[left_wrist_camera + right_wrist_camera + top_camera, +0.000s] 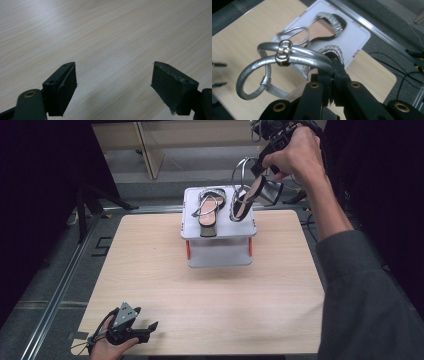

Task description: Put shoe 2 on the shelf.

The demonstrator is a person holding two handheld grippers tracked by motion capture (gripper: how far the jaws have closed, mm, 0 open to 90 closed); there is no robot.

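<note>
Jaws of the right gripper [331,85] are clamped together on the heel end of a silver sandal [248,195], pinching it where the ankle strap joins. That sandal hangs tilted in the air above the right half of a small white stand [220,232] at the far edge of the table [200,305], its toe dipping toward the stand's top, heel raised toward the hand. Its ankle strap [287,58] is a smooth, metallic silver loop with a small shiny buckle; the toe band looks glittery and ribbed, the insole tan and matte. A second matching sandal [209,210] lies flat on the stand's left half, toe pointing away from the person. The stand is a rounded white two-level shelf with orange posts. The table is pale wood grain with rounded corners. At its near left corner the left gripper [113,82] rests low, its black, blocky jaws wide apart with nothing but bare wood between them.
</note>
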